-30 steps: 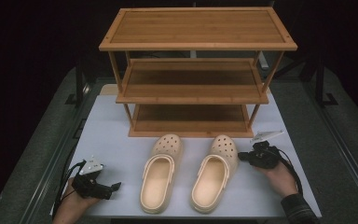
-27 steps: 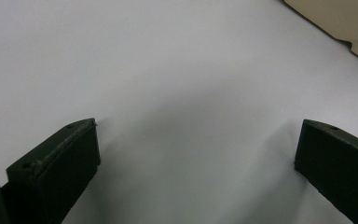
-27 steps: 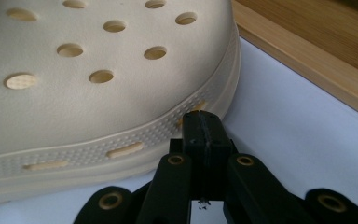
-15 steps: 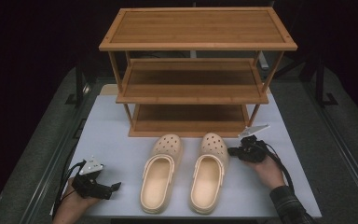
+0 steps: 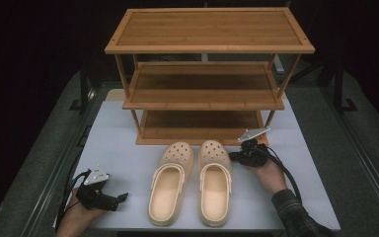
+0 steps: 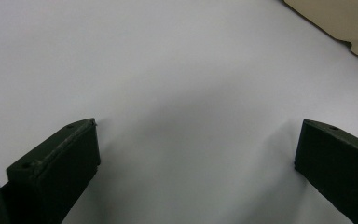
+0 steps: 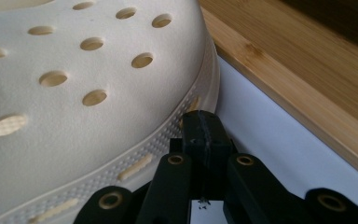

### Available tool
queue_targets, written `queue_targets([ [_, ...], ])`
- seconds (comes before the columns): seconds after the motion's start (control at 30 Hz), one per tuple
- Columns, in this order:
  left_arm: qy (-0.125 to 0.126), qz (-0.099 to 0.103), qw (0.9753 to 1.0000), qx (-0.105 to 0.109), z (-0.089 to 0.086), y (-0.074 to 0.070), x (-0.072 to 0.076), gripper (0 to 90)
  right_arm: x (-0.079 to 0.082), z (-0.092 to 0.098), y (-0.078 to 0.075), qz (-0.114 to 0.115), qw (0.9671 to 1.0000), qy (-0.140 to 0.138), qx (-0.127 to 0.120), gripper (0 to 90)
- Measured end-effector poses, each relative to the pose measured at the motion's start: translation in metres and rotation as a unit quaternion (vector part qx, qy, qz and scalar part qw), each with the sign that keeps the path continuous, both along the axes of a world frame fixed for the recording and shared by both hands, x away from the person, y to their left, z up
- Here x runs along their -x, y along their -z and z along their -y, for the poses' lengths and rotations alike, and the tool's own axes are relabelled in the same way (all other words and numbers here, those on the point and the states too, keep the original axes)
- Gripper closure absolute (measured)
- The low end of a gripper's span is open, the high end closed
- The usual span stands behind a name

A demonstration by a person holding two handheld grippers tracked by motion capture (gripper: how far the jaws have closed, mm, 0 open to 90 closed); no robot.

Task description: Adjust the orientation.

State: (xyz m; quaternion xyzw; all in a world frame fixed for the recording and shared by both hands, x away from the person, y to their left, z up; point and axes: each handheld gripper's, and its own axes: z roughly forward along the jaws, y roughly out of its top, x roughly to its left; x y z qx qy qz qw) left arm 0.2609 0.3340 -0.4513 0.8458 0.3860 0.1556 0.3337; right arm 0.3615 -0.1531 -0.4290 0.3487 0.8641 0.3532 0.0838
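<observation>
Right clog: on the table, just beside its mate, toe near the rack's bottom shelf.
Right claw: jaws pressed together, tip at the clog's toe edge; whether it touches is hard to tell.
Left claw: jaws wide apart, holding nothing, resting low on the table well apart from the left clog.
Handling: likely light, soft foam that flexes; the heel rim or side wall offers the best hold.
Rack: three bamboo shelves, all bare.

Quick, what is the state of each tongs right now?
Left tongs: open, holding nothing, above the white table.
Right tongs: closed, empty, tips against the side of the right clog.
</observation>
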Motion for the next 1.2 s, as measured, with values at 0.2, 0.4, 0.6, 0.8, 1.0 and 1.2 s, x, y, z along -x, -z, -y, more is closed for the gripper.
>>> queue_targets([
  [0.2,0.000,0.000,1.0000,0.000,0.000,0.000,0.000,0.0,-0.002,-0.009,0.001,0.003,1.0000,-0.003,-0.002,89.8],
  [0.4,0.000,0.000,1.0000,0.000,0.000,0.000,0.000,0.0,-0.001,-0.009,0.000,0.004,1.0000,-0.003,-0.008,89.8],
  [0.6,0.000,0.000,1.0000,-0.001,0.000,0.000,0.000,0.0,-0.001,-0.008,-0.002,0.003,1.0000,0.005,-0.006,88.8],
  [0.8,0.000,0.000,1.0000,-0.002,0.000,0.000,0.000,0.0,0.007,0.008,-0.011,0.008,0.9993,0.030,-0.020,79.2],
  [1.0,-0.002,-0.005,1.0000,-0.004,0.001,-0.002,-0.001,0.0,0.022,0.027,-0.016,0.015,0.9978,0.058,-0.030,56.9],
  [1.2,-0.003,-0.009,0.9999,-0.006,0.002,-0.004,-0.002,0.0,0.039,0.039,-0.020,0.024,0.9957,0.077,-0.046,42.9],
])
